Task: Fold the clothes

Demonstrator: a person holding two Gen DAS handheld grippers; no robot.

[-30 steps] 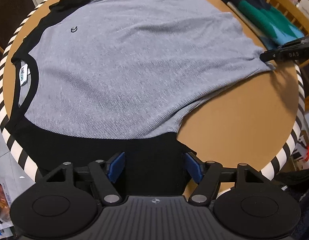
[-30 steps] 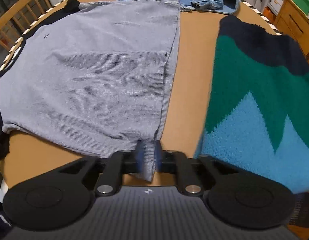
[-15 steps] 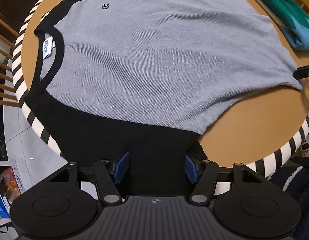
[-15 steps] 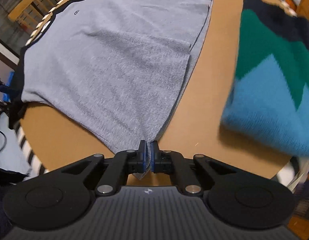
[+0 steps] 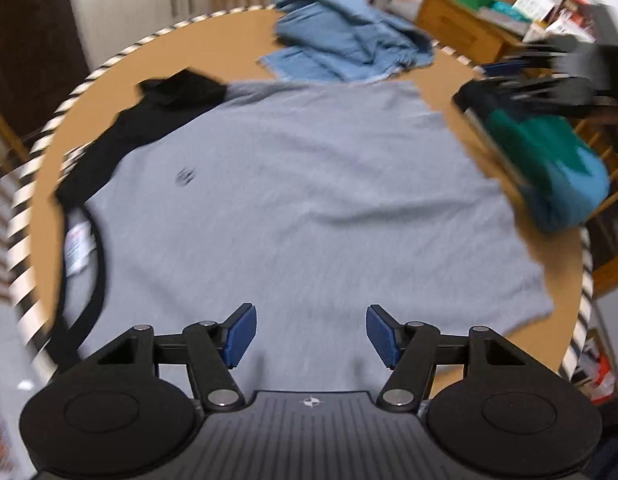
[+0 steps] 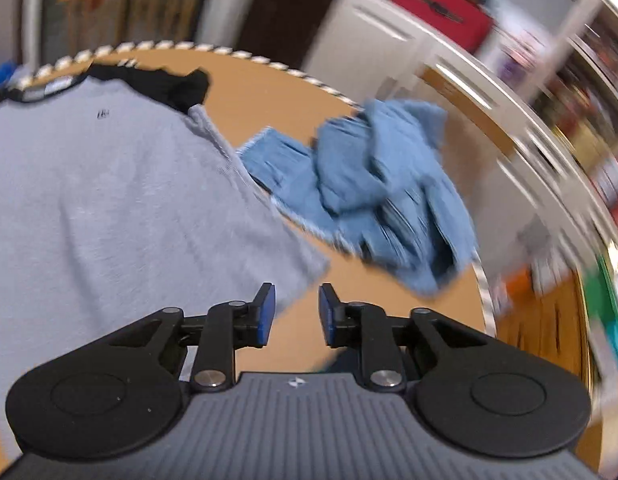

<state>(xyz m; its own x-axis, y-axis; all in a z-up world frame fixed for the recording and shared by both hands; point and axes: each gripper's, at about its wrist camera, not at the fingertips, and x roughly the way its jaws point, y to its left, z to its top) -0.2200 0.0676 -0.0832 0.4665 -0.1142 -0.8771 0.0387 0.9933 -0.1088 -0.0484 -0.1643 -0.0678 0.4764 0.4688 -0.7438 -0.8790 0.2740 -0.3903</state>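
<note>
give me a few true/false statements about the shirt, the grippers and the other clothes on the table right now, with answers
1. The grey shirt lies spread on the round table. True.
2. The left gripper is clamped on the shirt's hem. False: its jaws stand wide apart, holding nothing.
3. The right gripper is open. True.
4. The crumpled blue garment lies on top of the shirt's chest logo. False: it sits beyond the shirt's edge.
5. The green and blue sweater hangs on a chair. False: it lies at the table's edge.

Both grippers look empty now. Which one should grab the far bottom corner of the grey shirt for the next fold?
Right, probably. The right gripper hangs open just beside that corner of the grey shirt; the left gripper is open over mid-shirt.
</note>
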